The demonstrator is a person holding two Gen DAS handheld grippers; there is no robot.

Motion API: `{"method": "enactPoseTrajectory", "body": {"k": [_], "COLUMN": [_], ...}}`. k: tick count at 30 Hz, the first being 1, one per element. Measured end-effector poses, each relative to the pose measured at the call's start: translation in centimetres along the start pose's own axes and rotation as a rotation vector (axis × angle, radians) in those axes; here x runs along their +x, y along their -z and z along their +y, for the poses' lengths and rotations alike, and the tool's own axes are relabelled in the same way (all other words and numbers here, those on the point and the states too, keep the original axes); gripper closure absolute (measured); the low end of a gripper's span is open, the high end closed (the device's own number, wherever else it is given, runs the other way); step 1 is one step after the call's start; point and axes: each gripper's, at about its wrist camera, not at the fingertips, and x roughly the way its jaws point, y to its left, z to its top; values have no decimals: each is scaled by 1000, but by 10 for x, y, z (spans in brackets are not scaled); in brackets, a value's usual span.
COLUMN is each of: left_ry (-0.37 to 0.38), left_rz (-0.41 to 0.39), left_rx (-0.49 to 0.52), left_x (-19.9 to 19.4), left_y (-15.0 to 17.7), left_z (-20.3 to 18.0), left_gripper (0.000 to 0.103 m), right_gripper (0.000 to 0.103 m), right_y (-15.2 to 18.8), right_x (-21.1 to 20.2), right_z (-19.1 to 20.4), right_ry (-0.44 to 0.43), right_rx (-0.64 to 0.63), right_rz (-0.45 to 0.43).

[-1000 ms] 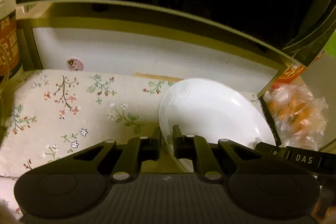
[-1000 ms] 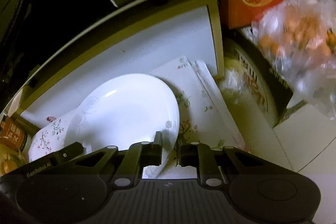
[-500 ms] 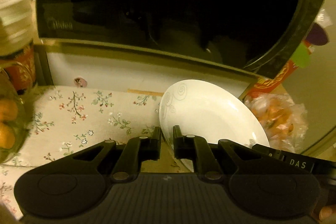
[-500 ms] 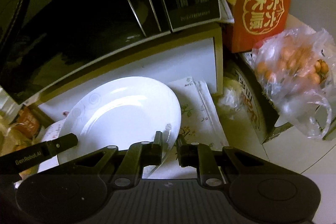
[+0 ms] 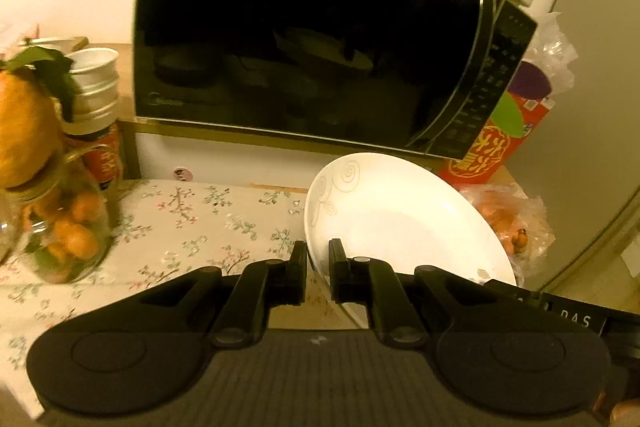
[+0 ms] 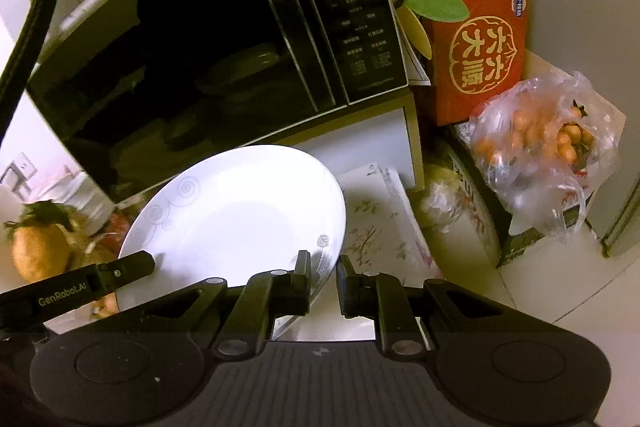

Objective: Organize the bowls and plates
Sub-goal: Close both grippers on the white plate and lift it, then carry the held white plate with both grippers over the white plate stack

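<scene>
While both grippers pinch plate (image 5: 400, 223), microwave (image 5: 304, 39) looms behind, fruit bag (image 6: 540, 151) beside.

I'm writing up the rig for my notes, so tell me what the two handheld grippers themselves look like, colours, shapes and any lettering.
Both are matte black. The left gripper and right gripper each have two short blocky fingers on angular linkage arms with silver pivot pins, over a ribbed dark-grey body flanked by round housings. White lettering shows: "DAS" on the right one's side, "GenRobot.AI" on the left one's. No cables or sleeves are visible.
</scene>
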Motion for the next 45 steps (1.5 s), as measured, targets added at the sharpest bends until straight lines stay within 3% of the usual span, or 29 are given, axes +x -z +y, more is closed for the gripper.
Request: {"method": "enactPoseTrajectory", "body": {"k": [20,34,45], "left_ry": [-75,-157,-161], "left_rz": [-34,0,-10], "left_rx": [-30,-98,-118], "left_x": [-109,-154,-171], "left_y": [65,114,128], "left_z": [13,74,90], "left_gripper": [95,95,94], "right_gripper": [90,90,90], "right_y": [76,144,160], "right_x": [-94,-103,-107], "right_z": [25,75,97], "right_ry": [-107,-163,-194], "right_rx": [-11,-120,-150], "right_rz": [-21,74,77]}}
